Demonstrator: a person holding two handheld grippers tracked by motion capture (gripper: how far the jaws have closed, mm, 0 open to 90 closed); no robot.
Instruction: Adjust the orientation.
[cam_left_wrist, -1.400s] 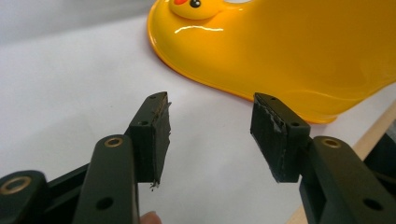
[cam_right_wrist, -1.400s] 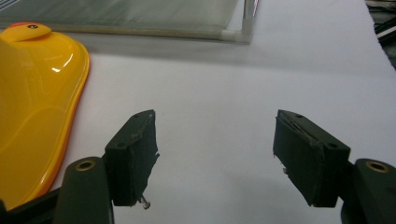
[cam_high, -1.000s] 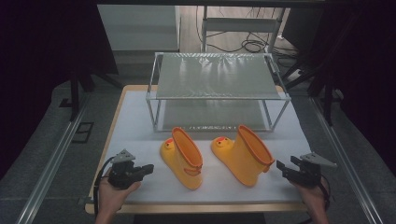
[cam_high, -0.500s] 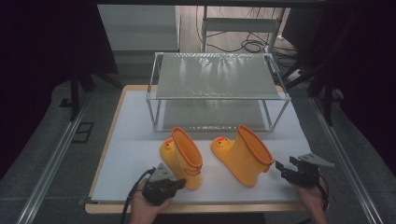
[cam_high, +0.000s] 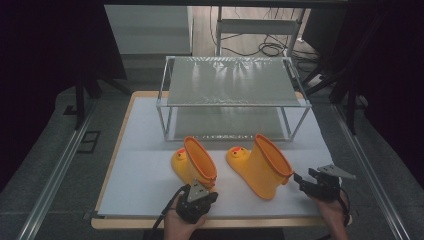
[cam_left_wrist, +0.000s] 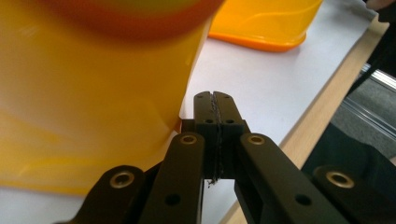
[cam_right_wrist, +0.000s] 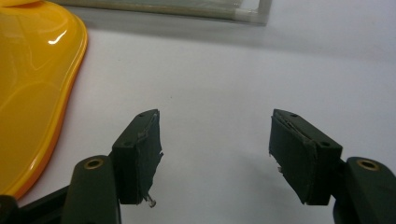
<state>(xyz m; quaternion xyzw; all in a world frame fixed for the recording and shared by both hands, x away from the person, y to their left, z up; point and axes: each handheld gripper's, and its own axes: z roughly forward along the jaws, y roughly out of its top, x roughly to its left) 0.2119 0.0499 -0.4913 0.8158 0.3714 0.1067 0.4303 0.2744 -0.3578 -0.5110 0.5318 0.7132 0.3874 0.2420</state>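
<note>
Two yellow duck-faced rubber boots with orange rims stand on the white mat (cam_high: 145, 175). The left boot (cam_high: 194, 162) leans toward me, and my left gripper (cam_high: 204, 190) sits right behind its shaft, shut with nothing between the jaws. In the left gripper view the closed tips (cam_left_wrist: 215, 97) rest beside the left boot's wall (cam_left_wrist: 93, 102), with the right boot (cam_left_wrist: 266, 23) farther off. My right gripper (cam_high: 300, 180) is open, just right of the right boot (cam_high: 260, 165). Its jaws (cam_right_wrist: 215, 126) stand wide over bare mat, the right boot's rim (cam_right_wrist: 37, 70) at the left.
A two-tier metal wire rack (cam_high: 232, 82) stands at the back of the mat, its lower shelf just behind the boots; its frame edge (cam_right_wrist: 187, 9) appears in the right gripper view. The wooden table edge (cam_high: 220, 223) runs along the front. Cables lie on the floor behind.
My left gripper has moved from the mat's front left corner rightward to just behind the left boot. The right gripper and both boots have stayed in place.
</note>
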